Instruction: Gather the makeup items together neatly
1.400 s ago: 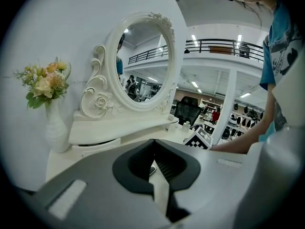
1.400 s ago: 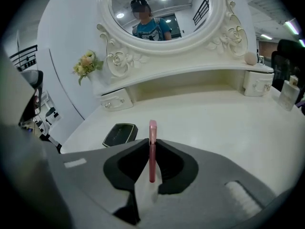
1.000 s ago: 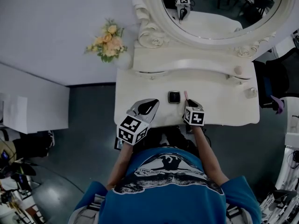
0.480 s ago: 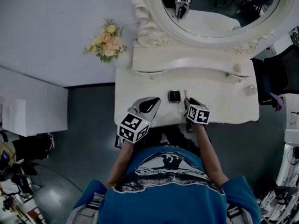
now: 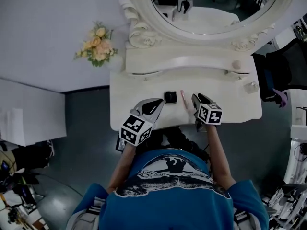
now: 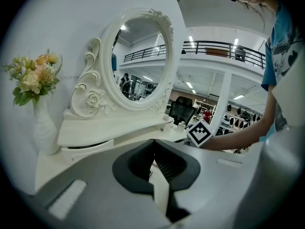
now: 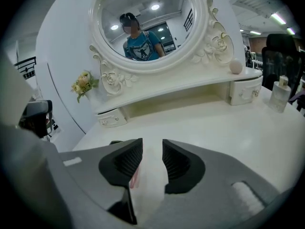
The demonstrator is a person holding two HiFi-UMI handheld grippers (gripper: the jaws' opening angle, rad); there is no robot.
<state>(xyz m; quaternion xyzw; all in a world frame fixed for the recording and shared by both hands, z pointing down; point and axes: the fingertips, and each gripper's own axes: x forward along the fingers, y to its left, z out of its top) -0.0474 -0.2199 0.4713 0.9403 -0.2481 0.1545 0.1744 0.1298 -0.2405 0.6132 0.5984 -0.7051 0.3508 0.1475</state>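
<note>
A black square compact point(image 5: 170, 97) lies near the front of the white vanity table point(image 5: 230, 107). Just right of it lies a slim pink tube point(image 5: 183, 98). My right gripper point(image 5: 197, 98) hovers right of the tube. Its jaws are opening and do not press on anything. In the right gripper view point(image 7: 152, 144) a bit of the pink tube point(image 7: 134, 176) shows low in the gap, and the compact's dark edge point(image 7: 116, 141) peeks past the left jaw. My left gripper point(image 5: 152, 105) sits left of the compact, shut and holding nothing point(image 6: 153, 142).
A raised shelf with small drawers point(image 5: 187, 61) and an oval mirror point(image 5: 211, 4) stand at the back. A clear bottle point(image 5: 250, 86) and a small round ball point(image 5: 236, 64) are at the right. A vase of flowers point(image 5: 96, 49) stands at the left.
The right gripper's jaws have parted and let go of the pink tube, which now lies on the table. That gripper has shifted a little right. The left gripper has stayed put.
</note>
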